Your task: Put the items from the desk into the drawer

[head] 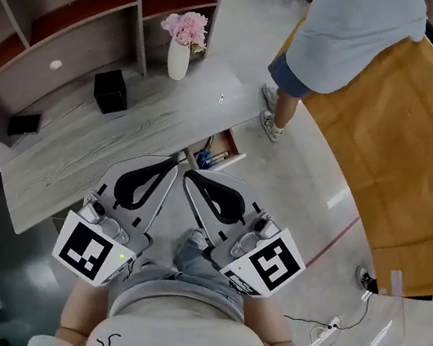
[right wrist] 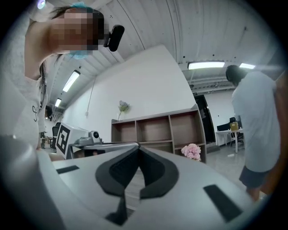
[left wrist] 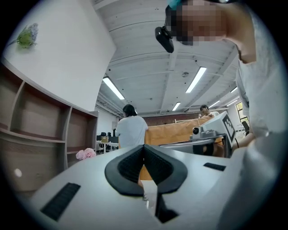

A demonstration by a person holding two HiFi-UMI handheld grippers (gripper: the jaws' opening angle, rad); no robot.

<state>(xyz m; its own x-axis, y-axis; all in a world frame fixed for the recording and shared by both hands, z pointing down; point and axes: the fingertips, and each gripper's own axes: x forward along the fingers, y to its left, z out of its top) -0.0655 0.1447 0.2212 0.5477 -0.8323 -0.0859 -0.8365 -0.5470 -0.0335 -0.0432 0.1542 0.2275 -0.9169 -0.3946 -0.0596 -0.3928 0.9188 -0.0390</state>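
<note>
On the desk: grey wood-grain desk (head: 61, 157), carrying a black box (head: 111, 91), a flat black item (head: 24, 123) near the left end, and a white vase (head: 178, 59) of pink flowers (head: 188, 28). A tiny object (head: 221, 99) further right is too small to name.
Drawer: the drawer (head: 233, 148) hangs open under the desk's near edge. It has pale wood walls and a few bits inside, something blue among them.
Left gripper: the left gripper (head: 175, 165) (left wrist: 144, 152) is held low by the person's body, well short of the desk. Its ribbed black pads are pressed tip to tip with nothing between them.
Right gripper: the right gripper (head: 188, 176) (right wrist: 137, 150) sits just beside its twin, pads met, also empty.
Step in hand: it looks like the reach for a first item, with nothing picked up yet.
Doing it well: spread the jaws before arriving, come in square to the chosen thing, and keep the route to the drawer free.
Black box: matte, hard-edged and flat-faced. Opposite sides should give the pads a sure bite.
Flat black item: thin and lying low. It likely needs a steep approach and an edge pinch.
Vase: smooth, rounded and top-heavy with blooms. Grip the body and keep it upright.
Bystander: a standing person (head: 349, 34) is near the desk's far corner, so swing wide of them.
</note>
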